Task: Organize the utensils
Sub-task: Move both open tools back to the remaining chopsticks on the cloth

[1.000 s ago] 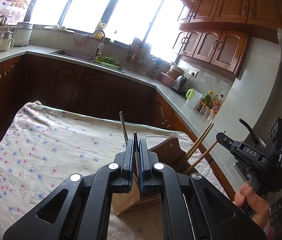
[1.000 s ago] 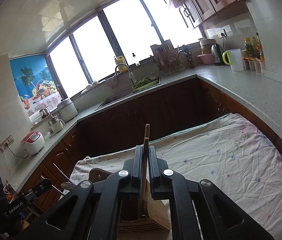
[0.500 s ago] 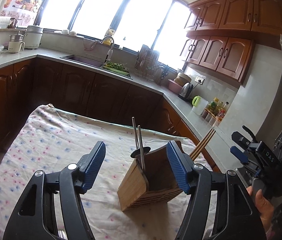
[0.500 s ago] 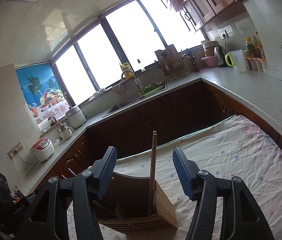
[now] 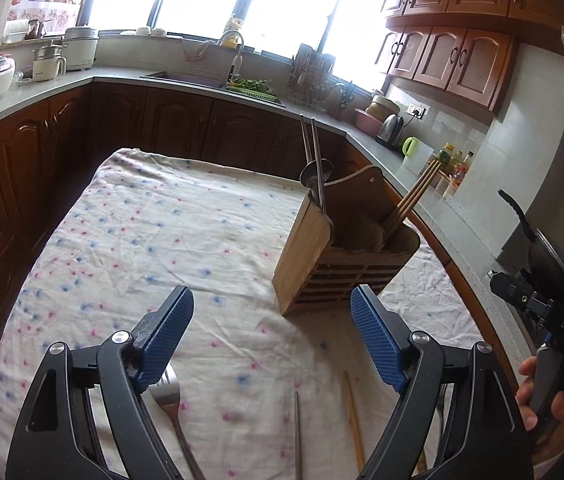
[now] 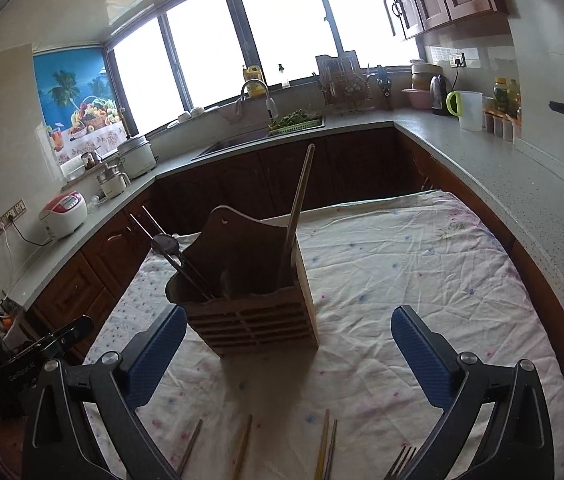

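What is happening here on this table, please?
A person is sorting utensils into a wooden holder on the cloth-covered table. Metal chopsticks and wooden chopsticks already stand inside. The left hand-held gripper and right hand-held gripper are both opening, empty. A fork and loose chopsticks still lie on the cloth.

Left gripper (image 5: 271,338) low over the flowered tablecloth (image 5: 141,240), jaws opening, blue pads wide apart and nothing between them. Ahead and slightly right stands the wooden utensil holder (image 5: 322,264): metal chopsticks (image 5: 310,152) and a spoon (image 5: 316,174) upright in its left compartment, wooden chopsticks (image 5: 416,196) leaning right in the other. On the cloth near the bottom edge lie a fork (image 5: 169,400), a metal chopstick (image 5: 298,432) and a wooden chopstick (image 5: 353,416); the right gripper (image 5: 538,292) shows at far right, held by a hand (image 5: 542,396) (its jaws not readable here).
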### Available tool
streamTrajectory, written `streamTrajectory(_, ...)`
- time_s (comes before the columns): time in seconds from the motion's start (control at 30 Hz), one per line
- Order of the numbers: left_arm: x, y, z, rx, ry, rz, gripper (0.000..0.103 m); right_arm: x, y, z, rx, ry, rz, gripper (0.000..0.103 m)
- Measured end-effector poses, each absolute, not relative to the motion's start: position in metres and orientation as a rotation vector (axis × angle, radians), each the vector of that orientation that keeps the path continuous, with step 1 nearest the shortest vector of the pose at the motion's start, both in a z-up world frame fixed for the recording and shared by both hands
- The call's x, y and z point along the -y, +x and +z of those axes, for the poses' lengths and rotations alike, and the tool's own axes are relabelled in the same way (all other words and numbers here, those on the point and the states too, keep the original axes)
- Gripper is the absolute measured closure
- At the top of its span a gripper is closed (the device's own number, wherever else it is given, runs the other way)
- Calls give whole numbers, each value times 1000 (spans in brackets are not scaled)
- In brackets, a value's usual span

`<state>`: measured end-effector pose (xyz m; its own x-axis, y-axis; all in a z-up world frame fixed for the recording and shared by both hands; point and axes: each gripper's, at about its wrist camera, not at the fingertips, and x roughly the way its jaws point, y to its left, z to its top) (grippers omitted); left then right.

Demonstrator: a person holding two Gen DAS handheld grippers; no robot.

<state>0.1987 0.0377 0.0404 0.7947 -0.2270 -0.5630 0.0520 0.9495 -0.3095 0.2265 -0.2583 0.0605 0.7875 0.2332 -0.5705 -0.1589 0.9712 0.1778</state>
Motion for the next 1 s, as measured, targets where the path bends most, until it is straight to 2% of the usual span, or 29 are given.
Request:
streamTrajectory(0.2, -41, 170, 22, -691, -275, -142, 20, 252, 197, 46, -680, 18, 152, 0)
streamTrajectory(0.43, -45, 143, 7, -728, -265, -132, 20, 266, 162, 18, -723, 185, 242, 0)
streamTrajectory(0.6, -44, 129, -7, -764, -254, -125, 20, 277, 143, -13, -756, 186, 209, 0)
streamTrajectory(0.87, -27, 122, -27, -829, -225, -151, 20, 275, 132, -28, -765, 145, 215, 2)
streamTrajectory(0.9, -24, 122, -28, -834, -219, -157, 20, 274, 133, -29, -765, 142, 211, 4)
streamTrajectory(0.97, -19, 123, -30, -843, -209, -169, 20, 272, 136, -30, -768, 128, 208, 16)
streamTrajectory(1.0, -16, 124, -30, -847, -204, -175, 20, 271, 140, -32, -780, 125, 210, 33)
